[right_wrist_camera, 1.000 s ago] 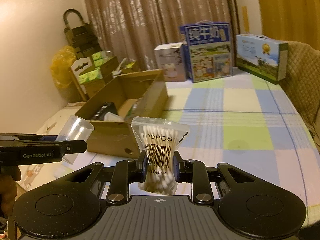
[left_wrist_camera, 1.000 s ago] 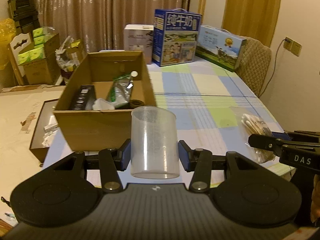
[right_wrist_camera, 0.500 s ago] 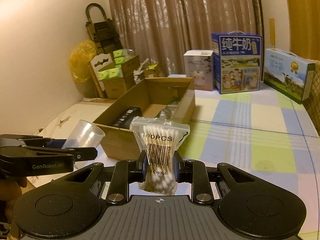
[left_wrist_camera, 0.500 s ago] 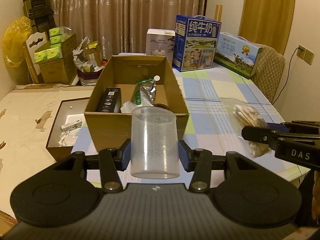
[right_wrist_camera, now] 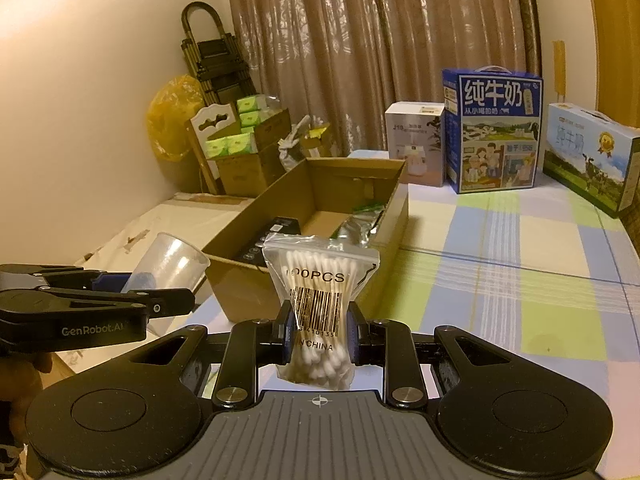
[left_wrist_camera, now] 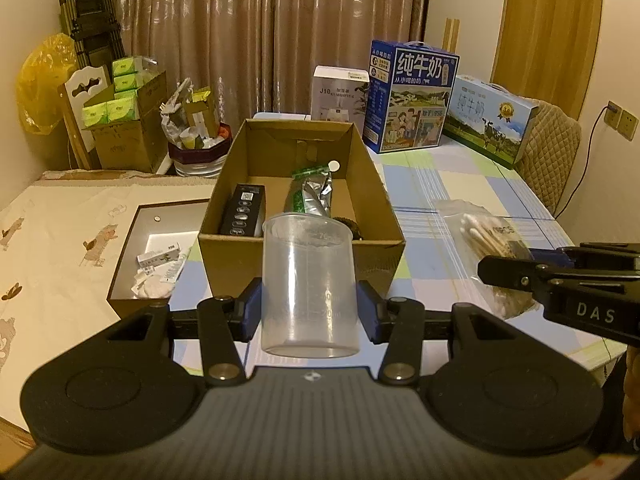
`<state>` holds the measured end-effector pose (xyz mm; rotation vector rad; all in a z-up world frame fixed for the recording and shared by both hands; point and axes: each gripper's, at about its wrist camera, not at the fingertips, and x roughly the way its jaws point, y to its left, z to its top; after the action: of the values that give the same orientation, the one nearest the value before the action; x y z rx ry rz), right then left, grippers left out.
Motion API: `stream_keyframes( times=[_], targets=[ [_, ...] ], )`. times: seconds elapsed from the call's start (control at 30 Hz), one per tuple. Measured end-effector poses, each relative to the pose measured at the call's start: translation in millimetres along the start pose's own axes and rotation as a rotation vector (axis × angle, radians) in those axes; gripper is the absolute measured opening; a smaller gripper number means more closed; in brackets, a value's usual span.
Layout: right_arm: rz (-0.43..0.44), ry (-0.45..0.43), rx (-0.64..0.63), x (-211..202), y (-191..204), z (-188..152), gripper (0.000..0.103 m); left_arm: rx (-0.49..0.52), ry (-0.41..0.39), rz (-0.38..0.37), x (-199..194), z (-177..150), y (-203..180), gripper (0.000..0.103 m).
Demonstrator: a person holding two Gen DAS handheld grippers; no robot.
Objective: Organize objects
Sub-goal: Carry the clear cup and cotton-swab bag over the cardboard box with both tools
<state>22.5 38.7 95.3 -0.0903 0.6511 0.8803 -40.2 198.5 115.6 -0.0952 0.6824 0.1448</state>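
The left tool (left_wrist_camera: 309, 312) is clamped on a clear plastic measuring cup (left_wrist_camera: 309, 284), its blue pads pressing the cup's two sides; the cup stands upright between them, held in the air in front of the cardboard box (left_wrist_camera: 302, 254). The right tool (right_wrist_camera: 318, 330) is clamped on a clear zip bag of cotton swabs (right_wrist_camera: 320, 300), gripping it just below its barcode so that the bag stands up between the pads, also in the air before the box's near end.

The open cardboard box sits on the desk (left_wrist_camera: 472, 196), which wears a checked cloth of blue, green and pale squares. Inside the box lie a black carton (left_wrist_camera: 244, 210) along the left wall and a silver pouch with a green top (left_wrist_camera: 312, 194) beside it. Left of the box, a shallow dark tray (left_wrist_camera: 132, 248) holds small papers and packets.

At the desk's far end stand a white humidifier box (left_wrist_camera: 340, 92), a tall blue milk carton (left_wrist_camera: 412, 96) and a lower milk gift box (left_wrist_camera: 488, 120). Brown curtains (left_wrist_camera: 272, 32) hang behind them.
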Motion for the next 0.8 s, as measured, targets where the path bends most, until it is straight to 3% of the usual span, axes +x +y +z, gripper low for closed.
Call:
stream_keyframes(
  times=[0.8],
  targets=[
    [-0.006,0.019,0.038,37,-2,22,0.022,0.037,-0.004,0.003,26,29,14,0.043]
  ],
)
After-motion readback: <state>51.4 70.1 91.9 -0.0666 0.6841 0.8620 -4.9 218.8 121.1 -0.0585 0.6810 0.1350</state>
